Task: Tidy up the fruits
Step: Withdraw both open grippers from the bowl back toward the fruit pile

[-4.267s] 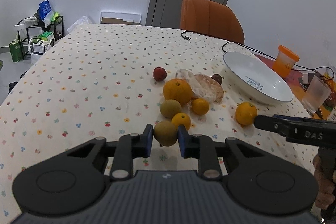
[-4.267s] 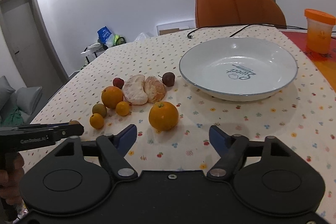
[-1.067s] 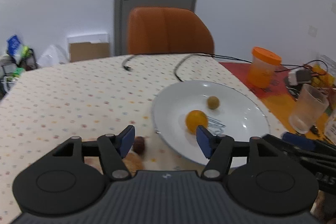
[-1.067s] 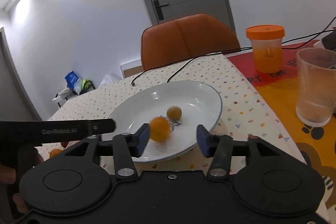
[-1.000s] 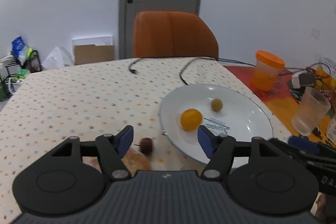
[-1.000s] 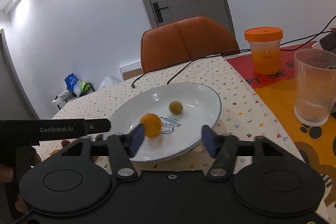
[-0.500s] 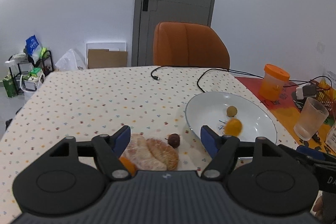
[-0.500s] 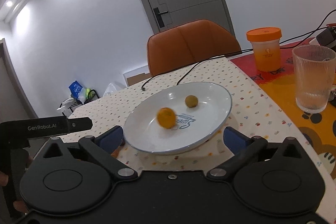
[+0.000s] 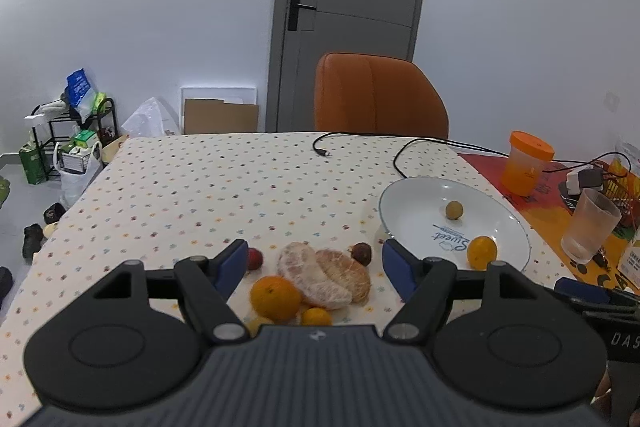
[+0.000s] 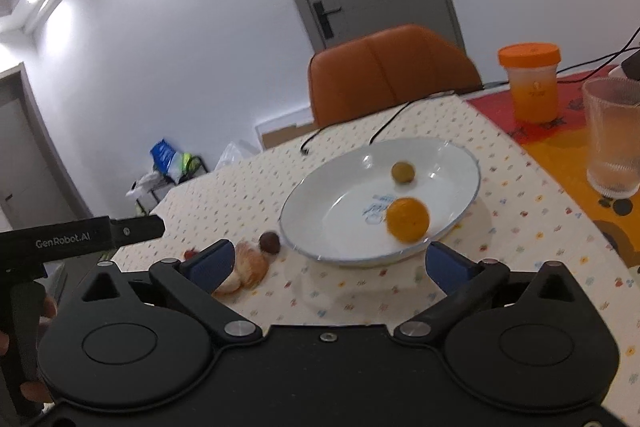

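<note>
A white plate (image 9: 408,203) (image 10: 320,211) on the dotted tablecloth holds an orange (image 9: 481,252) (image 10: 407,219) near its front rim and a small green-brown fruit (image 9: 454,209) (image 10: 402,172). Left of the plate lie peeled citrus halves (image 9: 324,275) (image 10: 250,269), a dark round fruit (image 9: 361,253) (image 10: 269,241), a red fruit (image 9: 255,259), a large orange (image 9: 275,297) and a small orange (image 9: 316,316). My left gripper (image 9: 314,269) is open and empty above these fruits. My right gripper (image 10: 326,265) is open and empty at the plate's front rim.
An orange-lidded jar (image 9: 527,163) (image 10: 534,82) and a clear glass (image 9: 590,225) (image 10: 614,153) stand right of the plate. A black cable (image 9: 360,143) lies at the far edge. An orange chair (image 9: 378,93) stands behind the table.
Both grippers have drawn back from the plate. The orange has rolled toward the plate's front rim. The loose fruits have come into the left wrist view.
</note>
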The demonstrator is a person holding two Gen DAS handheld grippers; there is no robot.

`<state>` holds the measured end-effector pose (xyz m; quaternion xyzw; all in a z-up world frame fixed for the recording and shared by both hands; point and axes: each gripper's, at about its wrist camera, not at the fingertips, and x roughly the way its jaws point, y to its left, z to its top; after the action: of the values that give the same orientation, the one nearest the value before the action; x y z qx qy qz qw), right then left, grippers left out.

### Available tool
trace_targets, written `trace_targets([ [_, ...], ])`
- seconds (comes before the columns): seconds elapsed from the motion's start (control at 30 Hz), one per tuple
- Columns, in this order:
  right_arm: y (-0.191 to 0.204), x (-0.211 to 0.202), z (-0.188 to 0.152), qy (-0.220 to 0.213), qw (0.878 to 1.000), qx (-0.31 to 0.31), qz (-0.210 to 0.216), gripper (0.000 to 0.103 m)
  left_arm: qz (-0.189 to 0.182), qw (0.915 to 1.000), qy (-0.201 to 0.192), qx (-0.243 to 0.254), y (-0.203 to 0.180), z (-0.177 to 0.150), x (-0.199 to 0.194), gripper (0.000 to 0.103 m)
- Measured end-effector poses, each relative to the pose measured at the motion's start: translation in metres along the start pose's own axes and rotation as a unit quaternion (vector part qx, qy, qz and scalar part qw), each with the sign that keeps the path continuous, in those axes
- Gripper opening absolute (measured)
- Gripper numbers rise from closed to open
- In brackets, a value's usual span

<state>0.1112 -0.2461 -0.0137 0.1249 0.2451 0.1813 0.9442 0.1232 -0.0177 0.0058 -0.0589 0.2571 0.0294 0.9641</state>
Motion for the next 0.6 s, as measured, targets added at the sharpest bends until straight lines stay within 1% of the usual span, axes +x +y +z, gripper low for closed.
trace_targets([
  [0.1, 0.007, -0.003, -0.003, 0.000, 1.000, -0.012, 0.005, 0.103, 0.007, 1.0000, -0.001, -0.002, 0.006, -0.003, -0.007, 0.076],
  [0.3, 0.015, -0.006, -0.007, 0.004, 1.000, -0.015, 0.013, 0.103, 0.012, 0.9999, 0.007, -0.003, 0.017, -0.009, -0.016, 0.077],
  [0.4, 0.016, -0.006, -0.009, 0.008, 1.000, -0.011, 0.018, 0.103, 0.005, 0.9999, 0.009, -0.007, 0.023, -0.014, -0.020, 0.077],
  [0.6, 0.026, -0.004, -0.014, 0.017, 0.999, -0.025, 0.032, 0.103, 0.011, 0.9996, 0.020, -0.018, 0.034, -0.024, -0.017, 0.077],
])
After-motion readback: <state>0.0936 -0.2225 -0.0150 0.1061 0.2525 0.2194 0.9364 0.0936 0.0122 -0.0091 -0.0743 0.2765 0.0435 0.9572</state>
